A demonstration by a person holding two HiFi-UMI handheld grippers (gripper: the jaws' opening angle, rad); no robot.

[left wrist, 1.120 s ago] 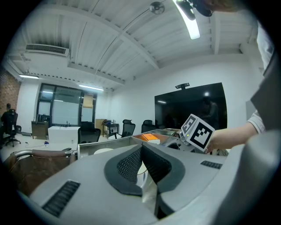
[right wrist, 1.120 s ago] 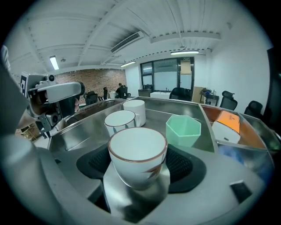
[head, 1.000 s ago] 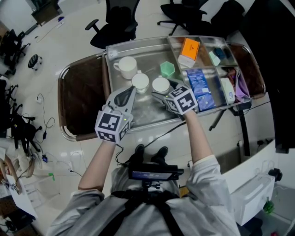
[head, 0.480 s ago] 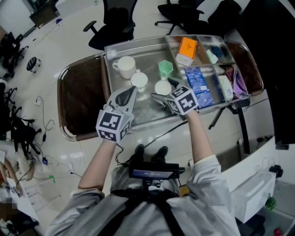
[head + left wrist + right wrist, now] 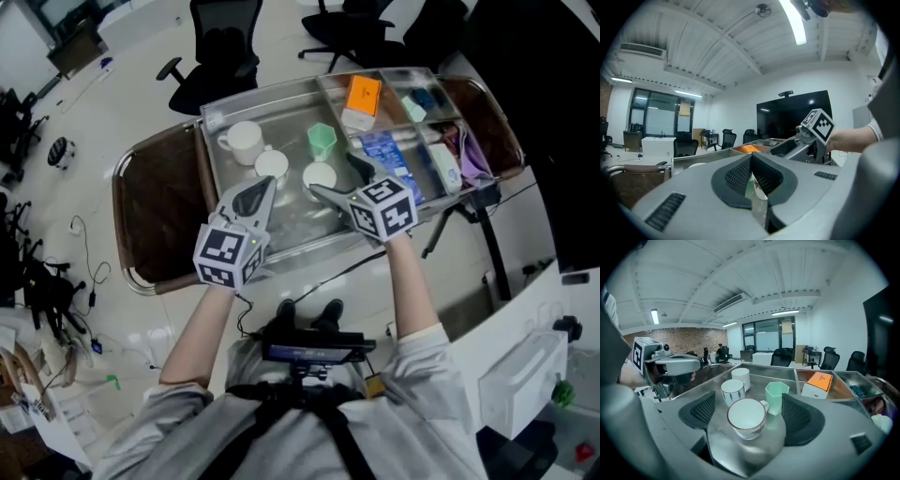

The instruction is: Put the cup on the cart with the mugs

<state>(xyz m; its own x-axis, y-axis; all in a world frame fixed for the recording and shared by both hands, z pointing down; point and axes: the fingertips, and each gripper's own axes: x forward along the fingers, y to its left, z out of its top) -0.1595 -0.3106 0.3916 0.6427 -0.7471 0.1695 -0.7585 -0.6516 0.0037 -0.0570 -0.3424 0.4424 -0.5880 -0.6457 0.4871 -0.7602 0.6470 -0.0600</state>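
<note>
Now, at our left, one forearm stretches forward and holds the left gripper [image 5: 264,187] over the near side of the cart [image 5: 155,216], its jaws all but together and gripping nothing. Ahead on the steel tray [image 5: 291,223] stand a white mug [image 5: 242,141] and a patterned mug [image 5: 272,166]. Just beside them the cup [image 5: 746,417] stands upright between the widely parted jaws of our right gripper [image 5: 335,178], and neither pad touches it. That forearm is reaching forward too.
</note>
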